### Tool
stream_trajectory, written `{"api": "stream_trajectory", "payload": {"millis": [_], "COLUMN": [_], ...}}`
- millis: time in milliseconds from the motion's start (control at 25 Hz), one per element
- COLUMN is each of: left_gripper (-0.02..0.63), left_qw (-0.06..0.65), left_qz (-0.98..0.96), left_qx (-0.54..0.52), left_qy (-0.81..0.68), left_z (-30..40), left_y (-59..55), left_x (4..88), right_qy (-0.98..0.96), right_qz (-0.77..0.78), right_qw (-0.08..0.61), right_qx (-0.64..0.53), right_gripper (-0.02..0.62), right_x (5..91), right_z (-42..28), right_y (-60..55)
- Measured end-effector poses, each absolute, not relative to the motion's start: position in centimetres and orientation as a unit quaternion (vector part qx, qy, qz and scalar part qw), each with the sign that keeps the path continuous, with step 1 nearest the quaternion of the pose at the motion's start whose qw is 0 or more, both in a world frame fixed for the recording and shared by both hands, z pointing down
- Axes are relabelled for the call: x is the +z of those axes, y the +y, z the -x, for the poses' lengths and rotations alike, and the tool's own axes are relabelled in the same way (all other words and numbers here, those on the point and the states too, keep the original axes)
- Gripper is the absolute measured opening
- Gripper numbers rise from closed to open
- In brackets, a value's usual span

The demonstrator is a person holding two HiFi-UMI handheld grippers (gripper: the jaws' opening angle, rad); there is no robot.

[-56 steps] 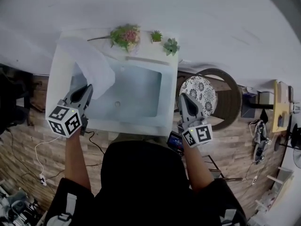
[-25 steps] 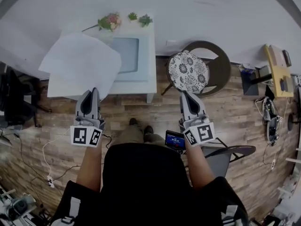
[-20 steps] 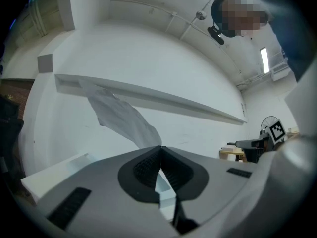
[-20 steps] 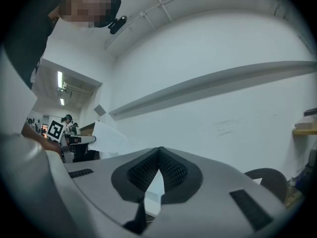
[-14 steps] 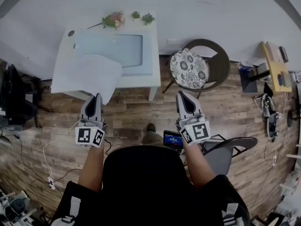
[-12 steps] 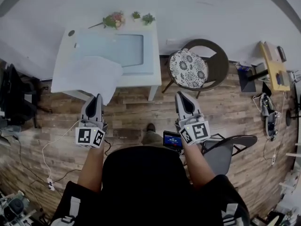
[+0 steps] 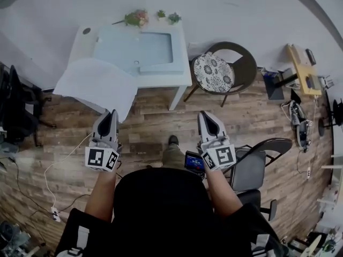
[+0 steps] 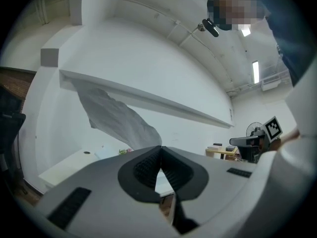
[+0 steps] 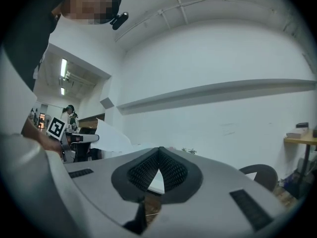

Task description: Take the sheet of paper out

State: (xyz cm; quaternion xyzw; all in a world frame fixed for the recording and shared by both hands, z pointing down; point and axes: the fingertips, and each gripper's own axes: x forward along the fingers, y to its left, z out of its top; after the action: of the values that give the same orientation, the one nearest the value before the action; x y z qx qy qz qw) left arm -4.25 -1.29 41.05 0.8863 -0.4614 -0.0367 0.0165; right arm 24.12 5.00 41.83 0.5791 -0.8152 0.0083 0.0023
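The white sheet of paper (image 7: 95, 83) hangs in the air off the front left corner of the white table (image 7: 183, 80). My left gripper (image 7: 113, 113) is shut on its near corner. In the left gripper view the paper (image 8: 116, 117) rises crumpled from the closed tips of the left gripper (image 8: 160, 147). A pale blue tray (image 7: 140, 50) lies on the table top with nothing in it. My right gripper (image 7: 202, 113) is over the wooden floor, level with the left one. In its own view the right gripper (image 9: 159, 149) has its jaws closed together with nothing between them.
Small potted plants and a flower sprig (image 7: 138, 17) line the table's far edge. A round chair with a patterned cushion (image 7: 213, 71) stands right of the table. A black chair (image 7: 256, 166) is beside my right arm. Cables (image 7: 52, 167) trail over the floor at left.
Both grippers have drawn back from the table over the floor. The paper came along in the left gripper and now sits lower and closer to me.
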Motion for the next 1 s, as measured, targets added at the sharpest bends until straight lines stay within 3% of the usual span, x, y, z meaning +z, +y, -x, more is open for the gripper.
{"api": "stream_trajectory", "payload": {"millis": [520,1000], "left_gripper": [0.003,0.003], "left_qw": [0.027,0.018], "left_qz": [-0.891,-0.89], "left_qx": [-0.029,-0.024], "left_qy": [-0.452,-0.455], "left_z": [8.4,5.8], "left_y": [6.6,11.6], "left_x": [43.8,42.4], "right_qy": [-0.813,-0.818], "right_qz": [-0.581,-0.575], "right_qw": [0.032,0.008], "right_qx": [0.016,0.0], "right_gripper": [0.011,0.011], "right_x": [43.3,41.5], "right_z": [-18.5,-21.7], "right_y": [13.4,17.7]}}
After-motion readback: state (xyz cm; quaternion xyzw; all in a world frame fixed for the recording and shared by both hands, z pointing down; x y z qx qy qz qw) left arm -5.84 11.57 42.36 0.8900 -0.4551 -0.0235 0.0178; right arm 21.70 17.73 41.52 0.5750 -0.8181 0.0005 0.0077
